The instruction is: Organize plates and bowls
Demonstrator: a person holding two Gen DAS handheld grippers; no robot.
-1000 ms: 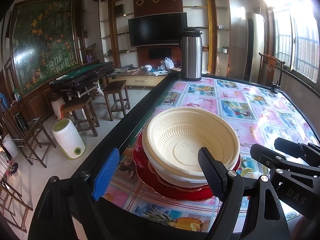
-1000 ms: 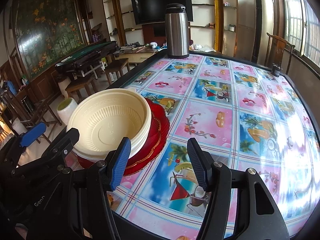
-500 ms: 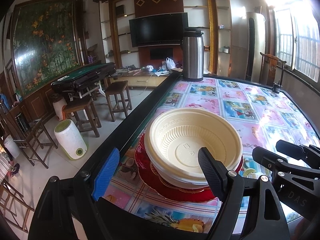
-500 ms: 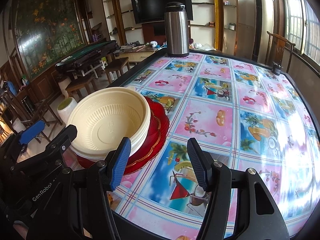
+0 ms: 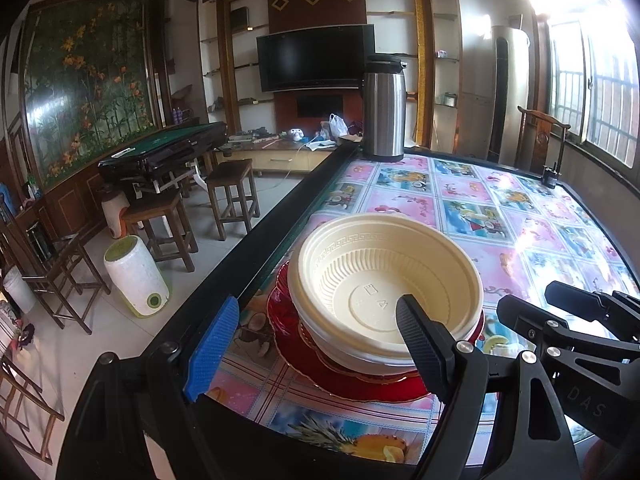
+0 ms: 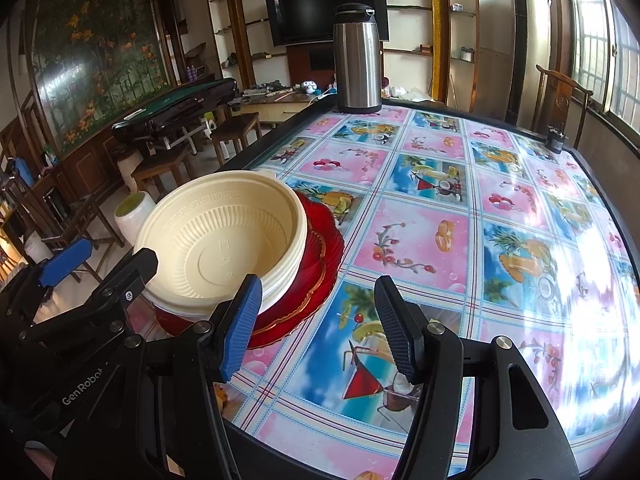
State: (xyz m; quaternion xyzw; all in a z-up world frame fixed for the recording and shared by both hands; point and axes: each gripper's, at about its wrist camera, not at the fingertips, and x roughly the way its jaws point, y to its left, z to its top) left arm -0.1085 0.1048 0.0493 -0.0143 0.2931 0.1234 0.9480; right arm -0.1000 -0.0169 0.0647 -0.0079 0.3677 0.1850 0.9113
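A stack of cream plastic bowls sits on red plates near the table's left edge. In the right wrist view the bowls and red plates lie to the left. My left gripper is open and empty, its jaws just in front of the stack. My right gripper is open and empty, just right of the stack over the tablecloth.
A steel thermos stands at the table's far edge, also in the right wrist view. The table has a fruit-patterned cloth and black rim. Stools and a white bin stand on the floor at left.
Both grippers have drifted slightly; the bowl stack looks a little nearer and more centred in the left wrist view. Nothing was gripped or released.
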